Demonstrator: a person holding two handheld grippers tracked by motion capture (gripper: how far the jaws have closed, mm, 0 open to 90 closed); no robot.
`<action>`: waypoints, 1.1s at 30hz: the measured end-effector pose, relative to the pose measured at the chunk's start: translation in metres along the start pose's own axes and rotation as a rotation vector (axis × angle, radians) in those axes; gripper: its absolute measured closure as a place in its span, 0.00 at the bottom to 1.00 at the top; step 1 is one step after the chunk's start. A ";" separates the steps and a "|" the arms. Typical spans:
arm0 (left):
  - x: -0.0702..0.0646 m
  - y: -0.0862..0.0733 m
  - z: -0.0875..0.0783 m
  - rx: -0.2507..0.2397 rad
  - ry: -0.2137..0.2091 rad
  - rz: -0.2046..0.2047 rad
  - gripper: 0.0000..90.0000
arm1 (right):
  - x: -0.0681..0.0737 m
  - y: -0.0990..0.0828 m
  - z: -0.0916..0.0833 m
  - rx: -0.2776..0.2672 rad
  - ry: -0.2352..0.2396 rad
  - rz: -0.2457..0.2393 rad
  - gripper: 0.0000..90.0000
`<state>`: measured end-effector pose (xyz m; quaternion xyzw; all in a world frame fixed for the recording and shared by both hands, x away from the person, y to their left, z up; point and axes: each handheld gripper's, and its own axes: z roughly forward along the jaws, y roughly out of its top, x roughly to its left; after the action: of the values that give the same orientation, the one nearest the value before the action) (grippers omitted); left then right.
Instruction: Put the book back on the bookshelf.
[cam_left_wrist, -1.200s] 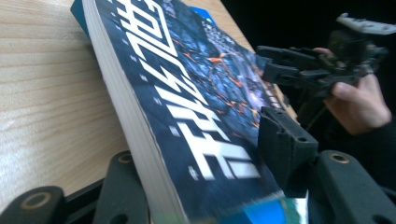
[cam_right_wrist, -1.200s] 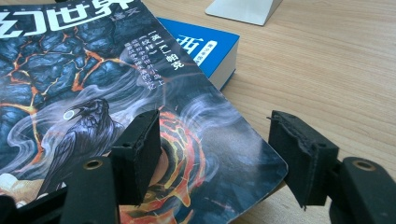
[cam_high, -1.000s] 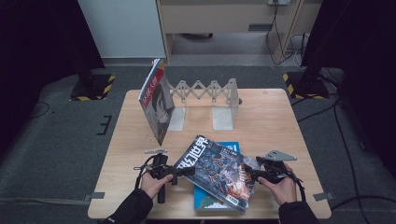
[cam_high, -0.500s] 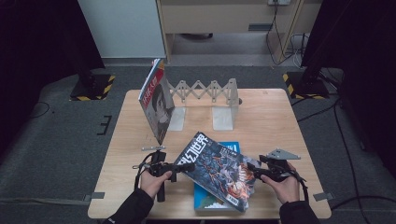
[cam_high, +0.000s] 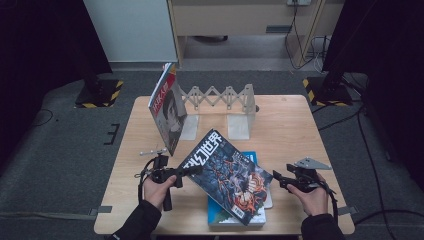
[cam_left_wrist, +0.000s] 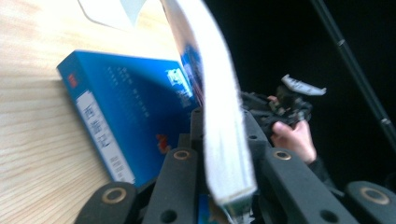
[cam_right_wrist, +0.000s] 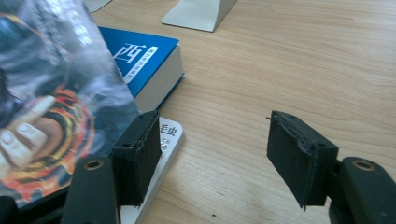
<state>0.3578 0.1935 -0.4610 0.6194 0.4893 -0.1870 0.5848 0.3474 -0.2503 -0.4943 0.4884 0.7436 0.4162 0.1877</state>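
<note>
A dark-covered magazine (cam_high: 227, 175) hangs tilted over a blue book (cam_high: 256, 158) at the table's front middle. My left gripper (cam_high: 192, 170) is shut on the magazine's left corner. In the left gripper view the magazine's pale page edge (cam_left_wrist: 224, 116) runs between the jaws, with the blue book (cam_left_wrist: 126, 107) lying on the wood behind. My right gripper (cam_high: 277, 179) stands open just off the magazine's right edge, holding nothing. In the right gripper view (cam_right_wrist: 215, 130) the left pad (cam_right_wrist: 142, 149) sits beside the magazine's cover (cam_right_wrist: 46, 93), over a white booklet (cam_right_wrist: 170, 135) and near the blue book (cam_right_wrist: 140, 56).
Another magazine (cam_high: 167, 112) stands upright, leaning at the left end of a white accordion book rack (cam_high: 220, 97), whose right bookend (cam_high: 239, 125) rests on the table. Bare wood (cam_high: 300, 130) lies to the right. Dark floor surrounds the table.
The left gripper has lifted the magazine's left corner a little higher and farther from the person. The right gripper has drawn slightly right, off the magazine's edge.
</note>
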 end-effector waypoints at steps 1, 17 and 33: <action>-0.002 0.002 -0.001 -0.008 -0.010 -0.003 0.90 | -0.001 0.000 0.000 0.003 -0.004 -0.003 0.39; -0.032 0.030 -0.015 -0.092 -0.048 0.087 0.91 | -0.016 -0.004 -0.002 0.024 -0.053 0.008 0.38; -0.063 0.062 -0.032 -0.186 -0.075 0.231 0.91 | -0.023 -0.005 -0.001 0.035 -0.081 -0.010 0.37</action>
<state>0.3693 0.2081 -0.3690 0.6074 0.4080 -0.0953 0.6750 0.3543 -0.2723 -0.5011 0.5044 0.7451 0.3819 0.2111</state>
